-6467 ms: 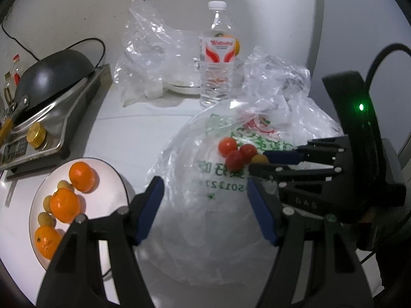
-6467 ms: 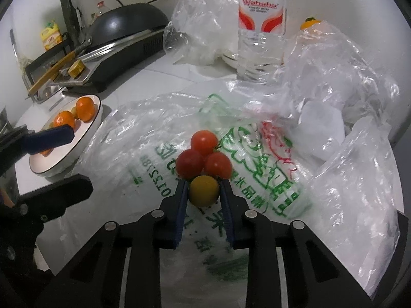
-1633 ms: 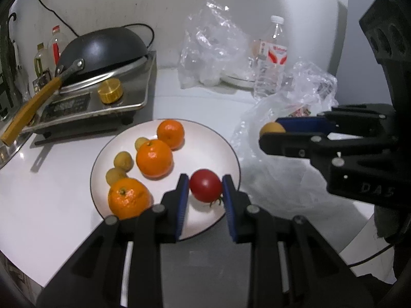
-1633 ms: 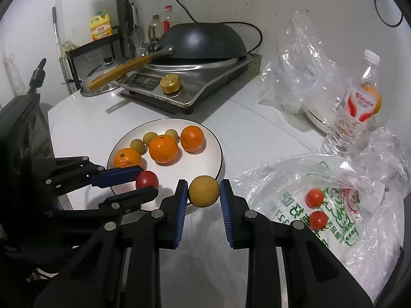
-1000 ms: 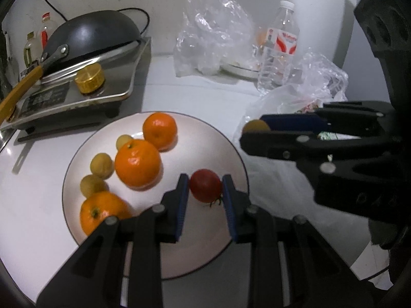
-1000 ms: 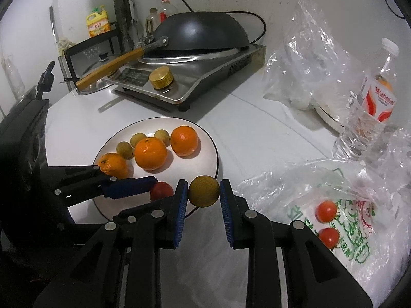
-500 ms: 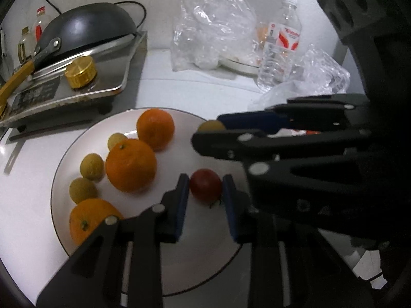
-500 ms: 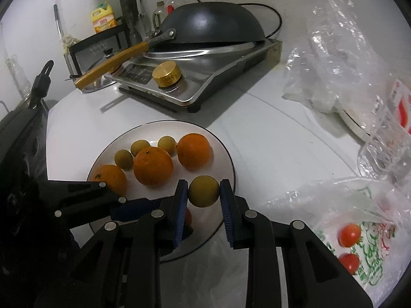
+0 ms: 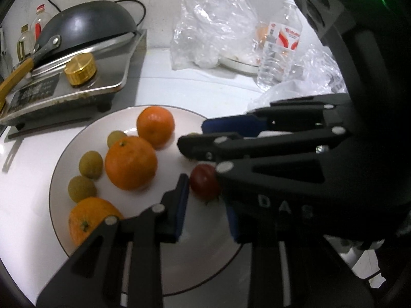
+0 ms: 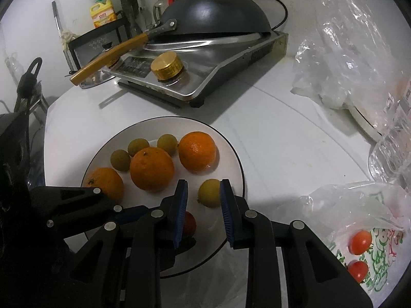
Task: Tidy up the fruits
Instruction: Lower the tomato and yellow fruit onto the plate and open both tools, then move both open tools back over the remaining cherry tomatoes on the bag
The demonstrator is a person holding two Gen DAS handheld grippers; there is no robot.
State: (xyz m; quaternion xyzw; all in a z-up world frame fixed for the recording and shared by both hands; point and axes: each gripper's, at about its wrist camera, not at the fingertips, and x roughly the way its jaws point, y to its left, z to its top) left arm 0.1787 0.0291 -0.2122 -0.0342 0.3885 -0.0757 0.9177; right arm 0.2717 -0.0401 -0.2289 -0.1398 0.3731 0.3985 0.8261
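Note:
A white plate (image 9: 205,269) (image 10: 231,159) holds three oranges, the middle one (image 9: 131,163) (image 10: 151,169) the largest, and three small greenish fruits (image 9: 90,164) (image 10: 120,159). My left gripper (image 9: 205,195) is shut on a red tomato (image 9: 204,183) (image 10: 190,222) low over the plate's near side. Its right finger is hidden under the other tool. My right gripper (image 10: 203,195) (image 9: 195,136) reaches over the plate from the right, shut on a small yellow fruit (image 10: 209,192) (image 9: 191,134) just above the plate. Two more tomatoes (image 10: 359,241) lie on a printed plastic bag (image 10: 380,205).
A steel cooker (image 9: 77,84) (image 10: 205,77) with a black wok (image 10: 215,15) and wooden handle stands behind the plate. Crumpled clear bags (image 9: 215,25) (image 10: 346,64), a water bottle (image 9: 280,43) and another dish (image 9: 239,63) stand at the back right. The table's front edge is close.
My right gripper has carried the yellow fruit leftward from beside the bag to low over the plate. The left gripper has stayed over the plate with the tomato.

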